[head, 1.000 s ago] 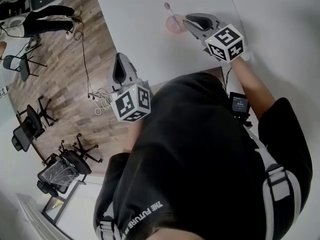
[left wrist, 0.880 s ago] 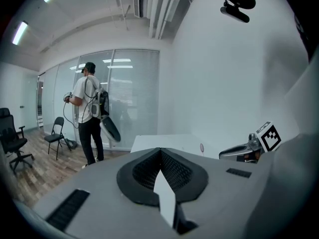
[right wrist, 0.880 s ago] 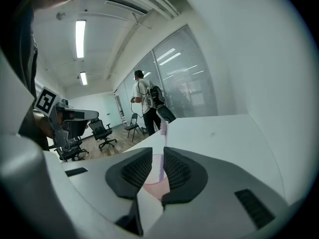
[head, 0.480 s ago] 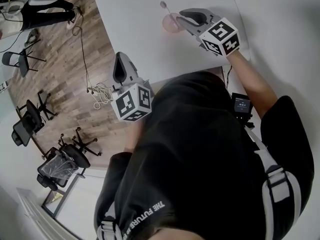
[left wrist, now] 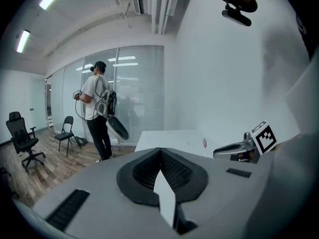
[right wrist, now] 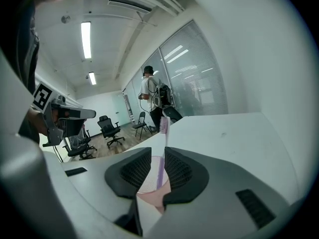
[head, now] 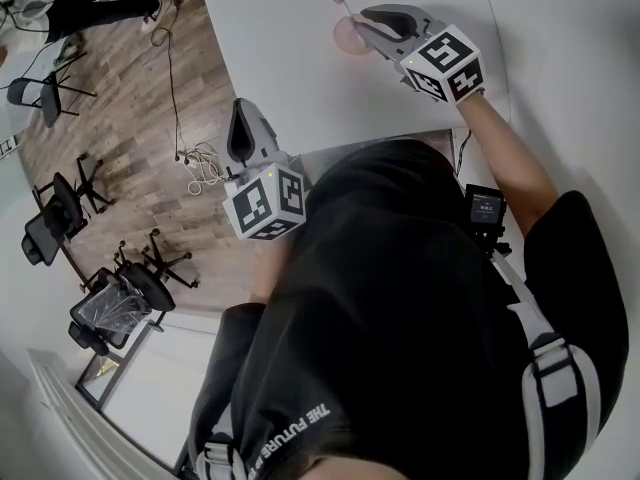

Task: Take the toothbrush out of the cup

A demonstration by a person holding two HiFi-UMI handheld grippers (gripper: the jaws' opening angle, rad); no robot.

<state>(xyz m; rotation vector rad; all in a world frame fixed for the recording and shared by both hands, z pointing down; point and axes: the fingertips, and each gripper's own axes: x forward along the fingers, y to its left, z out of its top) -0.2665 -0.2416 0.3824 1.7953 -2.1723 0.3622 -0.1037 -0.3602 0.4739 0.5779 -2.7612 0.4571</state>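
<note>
Your right hand-held gripper [head: 370, 20] had advanced onto the pink cup [head: 349, 36] on the table [head: 270, 58]. Its jaws stood narrowly apart around the toothbrush [right wrist: 162, 143], which stood in the cup. Your left hand-held gripper [head: 241, 130] hung beside the table edge, jaws together, empty.

The left gripper [left wrist: 160, 154] is holding its jaws pressed together, nothing between them; beyond, a person [left wrist: 97, 108] is standing by the white table's [left wrist: 167, 136] left edge.

The cup [head: 350, 36] sits on the table [head: 280, 58] with the toothbrush [head: 343, 6] in it; the right gripper [head: 372, 20] is just beside the cup, the left gripper [head: 241, 108] well apart.
</note>
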